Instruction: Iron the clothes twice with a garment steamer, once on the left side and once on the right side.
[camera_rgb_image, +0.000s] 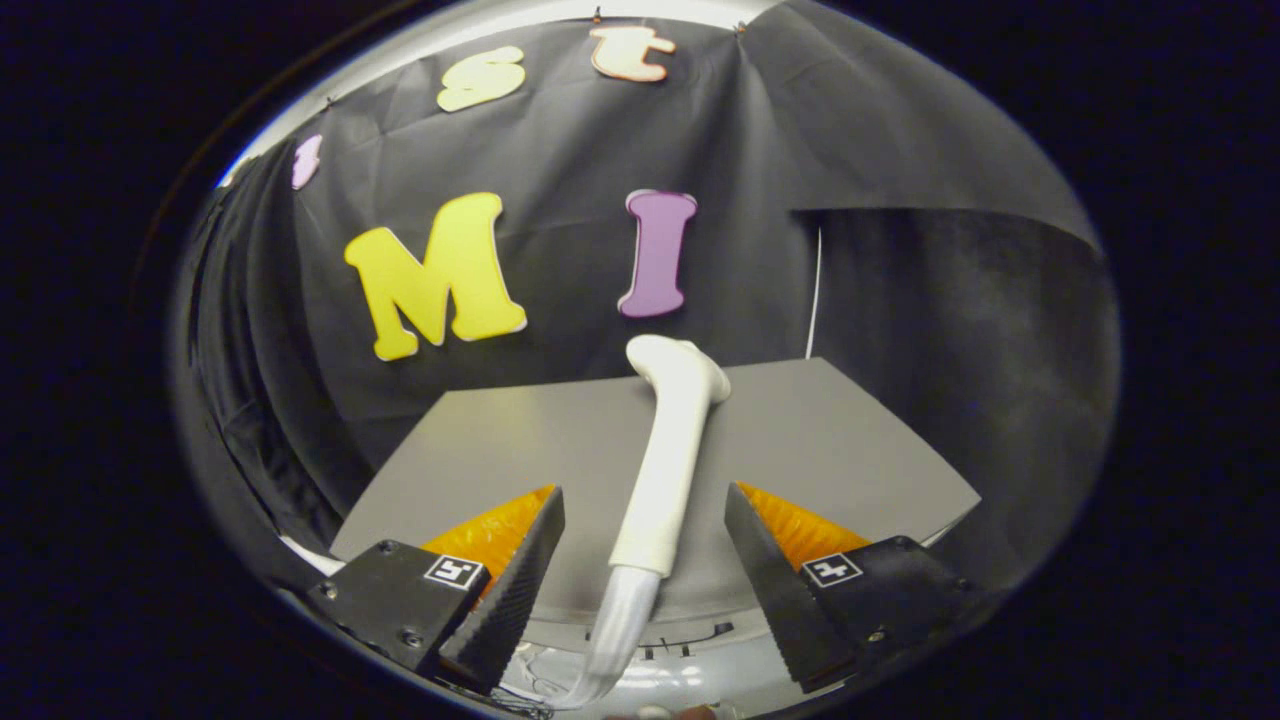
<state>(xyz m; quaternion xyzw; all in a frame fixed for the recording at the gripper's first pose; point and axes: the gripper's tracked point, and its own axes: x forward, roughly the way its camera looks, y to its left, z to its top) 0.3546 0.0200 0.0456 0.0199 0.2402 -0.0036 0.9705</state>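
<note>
**Steamer lying between spread fingers**

A black cloth wall is seen behind everything, with a darker, separately draped panel hung on one side and a thin white cord running down along the panel's edge to the back of the table.

A grey table is laid out beyond the fingers, its top bare apart from the steamer. Below its near edge a pale surface with some dark markings is glimpsed (too blurred to be identified).

The white steamer is placed lengthwise on the table, its handle stretched away from the fingers and its bent head turned at the far end, close to the table's back edge. At its near end a pale hose is joined on and is led down between the fingers.

The gripper is held released: its fingers are spread wide, one on each side of the steamer's near end, and neither is pressed against it. A clear gap is left on both sides.

No garment can be made out.
</note>
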